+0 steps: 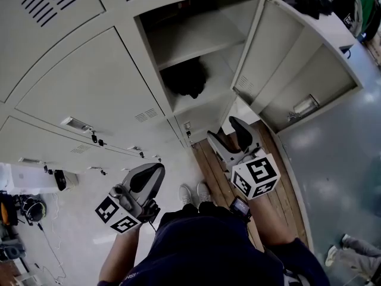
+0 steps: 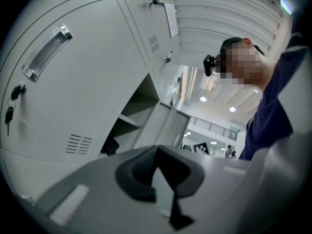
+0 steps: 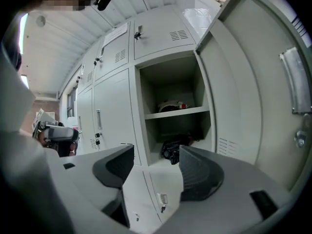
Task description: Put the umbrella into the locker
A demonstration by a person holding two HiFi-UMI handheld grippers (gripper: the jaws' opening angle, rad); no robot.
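Observation:
The umbrella is a black crumpled bundle lying in the lower compartment of the open locker. It also shows in the right gripper view and, small, in the left gripper view. The locker door stands swung wide to the right. My right gripper is open and empty in front of and below the locker; its jaws frame the locker bottom. My left gripper hangs lower left, shut on nothing, its pads meeting.
Shut lockers fill the wall to the left. The upper shelf holds a white and red item. A strip of wooden planks runs under the lockers by my white shoes. Dark gear lies far left.

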